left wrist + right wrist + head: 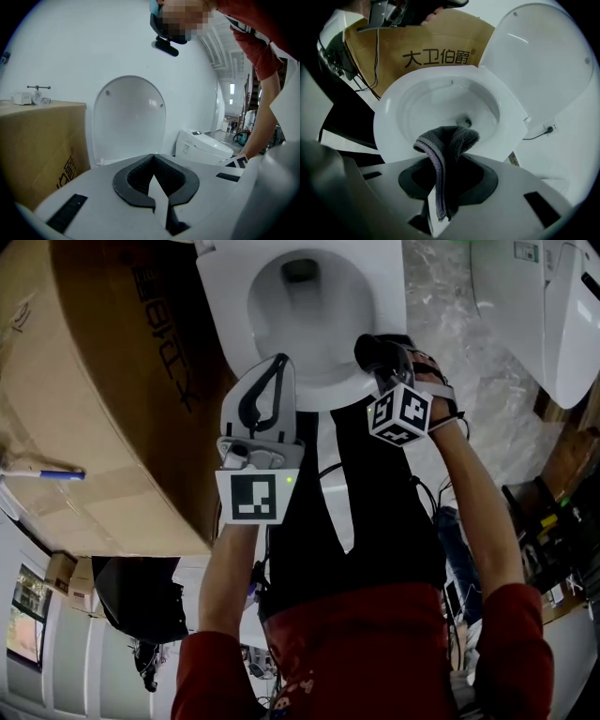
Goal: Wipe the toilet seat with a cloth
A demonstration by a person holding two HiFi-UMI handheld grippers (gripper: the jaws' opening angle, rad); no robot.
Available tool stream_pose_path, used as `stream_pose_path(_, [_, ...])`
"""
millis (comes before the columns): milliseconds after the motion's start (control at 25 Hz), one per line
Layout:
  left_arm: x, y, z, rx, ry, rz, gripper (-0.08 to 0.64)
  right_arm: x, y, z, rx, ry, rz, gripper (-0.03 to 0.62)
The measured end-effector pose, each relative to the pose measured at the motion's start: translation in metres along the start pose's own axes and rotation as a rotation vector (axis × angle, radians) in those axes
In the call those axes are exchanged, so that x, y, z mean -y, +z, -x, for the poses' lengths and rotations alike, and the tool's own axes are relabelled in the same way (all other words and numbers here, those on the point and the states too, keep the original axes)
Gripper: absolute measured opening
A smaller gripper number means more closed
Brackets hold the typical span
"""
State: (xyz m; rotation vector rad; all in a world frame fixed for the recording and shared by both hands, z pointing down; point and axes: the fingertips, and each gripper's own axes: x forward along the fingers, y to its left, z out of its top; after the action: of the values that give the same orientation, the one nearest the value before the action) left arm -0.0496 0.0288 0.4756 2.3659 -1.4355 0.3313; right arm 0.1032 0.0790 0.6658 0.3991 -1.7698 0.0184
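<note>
The white toilet seat (223, 298) rings the open bowl at the top of the head view, with its lid (543, 56) raised. My right gripper (373, 354) is at the seat's near right rim, shut on a dark grey cloth (448, 140). The cloth bunches out of the jaws and hangs over the seat's front rim (389, 140). My left gripper (277, 364) hovers at the seat's near left edge, shut with nothing between its dark pads (140, 176). In the left gripper view the gripper (153, 158) points toward the upright lid (129, 122).
A large cardboard box (103, 381) stands close on the toilet's left. A second white toilet (544, 306) sits to the right on plastic-covered floor. A wall socket with a cable (550, 127) is beside the toilet. The person's legs stand right in front of the bowl.
</note>
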Motion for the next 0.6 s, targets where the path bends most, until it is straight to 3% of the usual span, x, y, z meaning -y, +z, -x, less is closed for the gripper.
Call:
stream_pose_path(320, [-0.010, -0.008, 0.018, 0.005, 0.042, 0.025, 0.014, -0.063, 0.005, 0.017, 0.027, 0.097, -0.230, 0.087])
stream_pose_path(600, [-0.034, -0.016, 0.039, 0.007, 0.109, 0.032, 0.012, -0.101, 0.029, 0.019, 0.071, 0.145, -0.295, 0.087])
